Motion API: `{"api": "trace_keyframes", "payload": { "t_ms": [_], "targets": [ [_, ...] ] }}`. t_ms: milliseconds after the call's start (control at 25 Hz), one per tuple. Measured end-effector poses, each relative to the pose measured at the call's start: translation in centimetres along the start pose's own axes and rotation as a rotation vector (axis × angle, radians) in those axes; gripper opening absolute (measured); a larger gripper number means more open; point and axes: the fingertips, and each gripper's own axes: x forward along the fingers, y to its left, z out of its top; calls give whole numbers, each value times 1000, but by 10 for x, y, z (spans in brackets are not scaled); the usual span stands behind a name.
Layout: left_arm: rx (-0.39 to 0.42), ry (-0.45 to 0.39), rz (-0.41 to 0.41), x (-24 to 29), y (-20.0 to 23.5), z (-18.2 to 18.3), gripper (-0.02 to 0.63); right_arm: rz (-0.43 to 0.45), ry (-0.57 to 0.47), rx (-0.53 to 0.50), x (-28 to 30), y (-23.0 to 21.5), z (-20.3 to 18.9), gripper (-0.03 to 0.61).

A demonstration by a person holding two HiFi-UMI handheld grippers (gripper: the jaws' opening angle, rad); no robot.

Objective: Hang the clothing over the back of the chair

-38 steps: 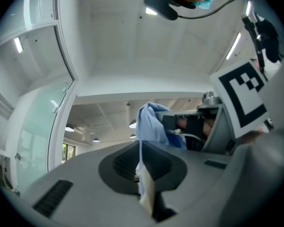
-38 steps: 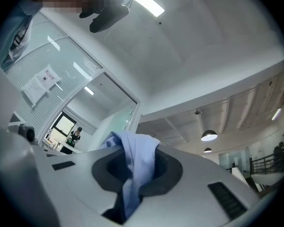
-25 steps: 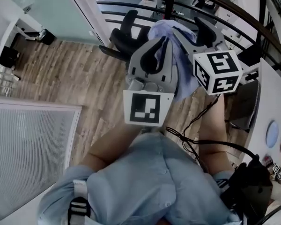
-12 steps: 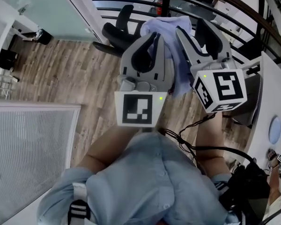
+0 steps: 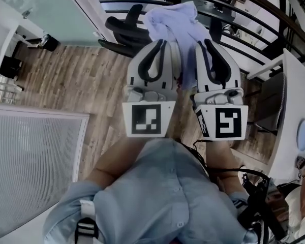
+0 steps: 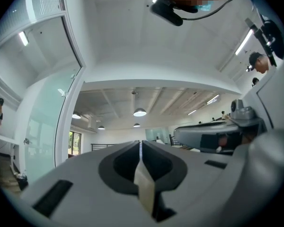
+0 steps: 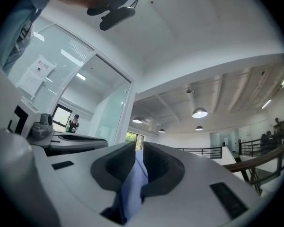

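in the head view the grey two-jaw left gripper point(image 5: 160, 43) sits at 9 o'clock of the grey two-jaw right gripper point(image 5: 207, 43), just beside it. the light blue cloth garment point(image 5: 174, 17) lies at their 12 o'clock, a fold of it between each pair of jaws, and the right jaws are closing on it. the black padded office chair point(image 5: 123, 27) stands just beside the garment at its 9 o'clock. the dark metal railing point(image 5: 244, 14) runs behind at 1 o'clock. the white flat table point(image 5: 295, 105) lies at 3 o'clock.

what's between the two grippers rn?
The clothing, seen in head view, fills the gap between left gripper and right gripper. The right's jaws are closing with cloth between them.
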Motion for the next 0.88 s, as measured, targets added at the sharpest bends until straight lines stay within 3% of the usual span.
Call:
{"api": "trace_keyframes", "payload": {
  "t_ms": [360,880],
  "targets": [
    [5,7,-2,-37,-38,10,23,-3,-38,5,-50,8,17,27],
    [31,-51,-8,-58,-63,37,23,2,-74,8,-80,9,37,12]
  ]
}}
